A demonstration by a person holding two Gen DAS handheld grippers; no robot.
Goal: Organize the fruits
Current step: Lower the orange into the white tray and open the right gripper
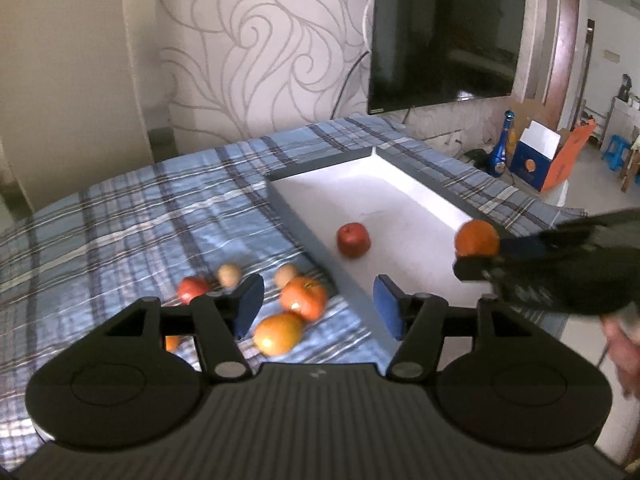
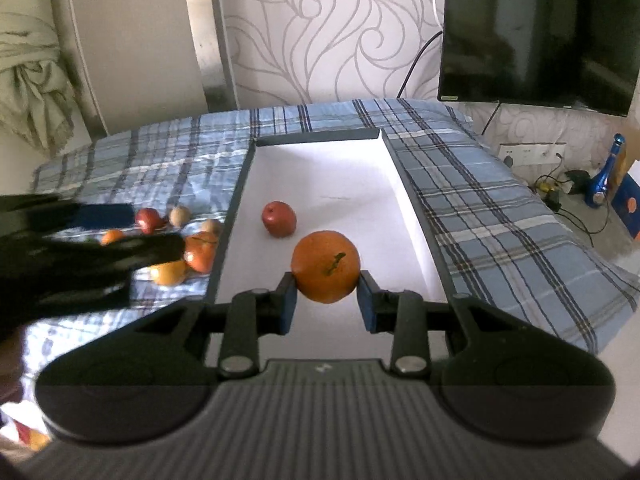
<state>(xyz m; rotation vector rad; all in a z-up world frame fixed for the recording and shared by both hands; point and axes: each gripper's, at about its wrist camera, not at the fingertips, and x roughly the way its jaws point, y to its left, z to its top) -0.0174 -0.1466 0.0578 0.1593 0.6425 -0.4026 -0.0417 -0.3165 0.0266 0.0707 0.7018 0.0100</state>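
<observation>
Right hand-held gripper (image 2: 326, 300) is clamped on my orange (image 2: 326, 266) above the tray's (image 2: 412, 200) near end, left hand-held gripper (image 1: 318, 304) apart, empty; firm, round, rolls easily, so I'd grip mid-girth.

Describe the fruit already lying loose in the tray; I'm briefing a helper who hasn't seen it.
Find the white tray on the blue plaid cloth. One red apple lies alone on its floor. The orange nearby is clamped in the right gripper.
</observation>
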